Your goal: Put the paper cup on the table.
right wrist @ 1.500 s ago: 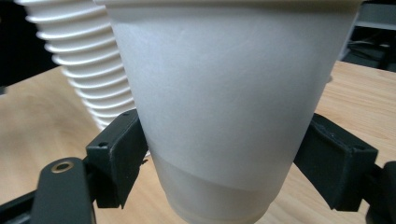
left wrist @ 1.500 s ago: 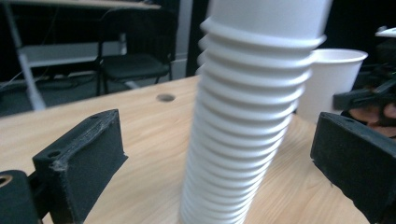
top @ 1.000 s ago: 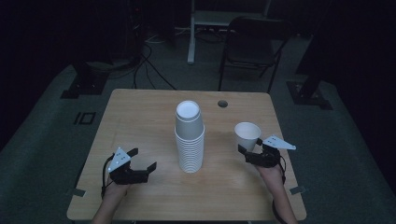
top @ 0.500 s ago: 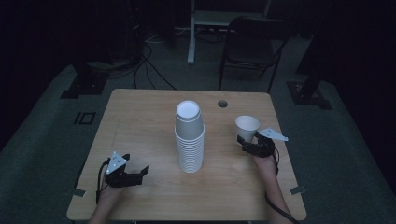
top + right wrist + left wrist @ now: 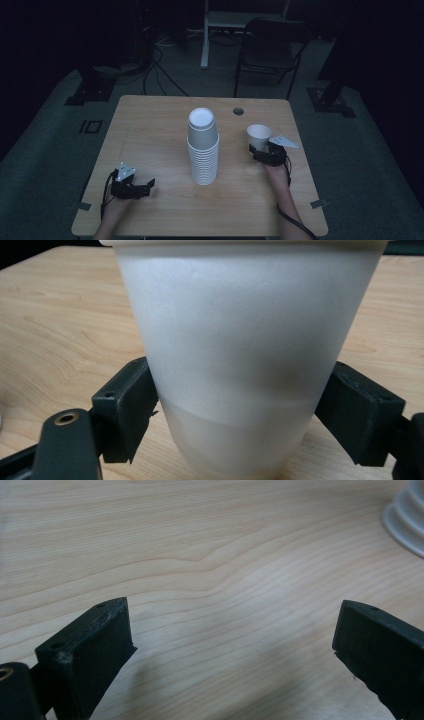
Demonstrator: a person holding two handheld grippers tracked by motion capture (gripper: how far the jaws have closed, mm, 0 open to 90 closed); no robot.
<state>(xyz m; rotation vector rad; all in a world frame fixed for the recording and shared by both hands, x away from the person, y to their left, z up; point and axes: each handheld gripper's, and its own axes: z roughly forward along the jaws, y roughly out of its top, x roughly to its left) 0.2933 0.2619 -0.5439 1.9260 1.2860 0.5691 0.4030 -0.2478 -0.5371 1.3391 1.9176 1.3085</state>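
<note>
High view, change: I have carried the single cup [image 5: 259,135] in the right gripper [image 5: 260,153] from mid-air down toward the table [image 5: 150,130], right of the cup stack [image 5: 202,147].
Meaning: placement looks close; base contact unclear.
Right gripper: clamped on cup [image 5: 245,355].
Left gripper [image 5: 145,187]: jaws apart, empty, drawn back.
Materials: matte white foam, tapered; pale wood grain.

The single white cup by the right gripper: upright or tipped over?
Upright: the cup stands mouth-up on the table, held between the right gripper jaws.
</note>
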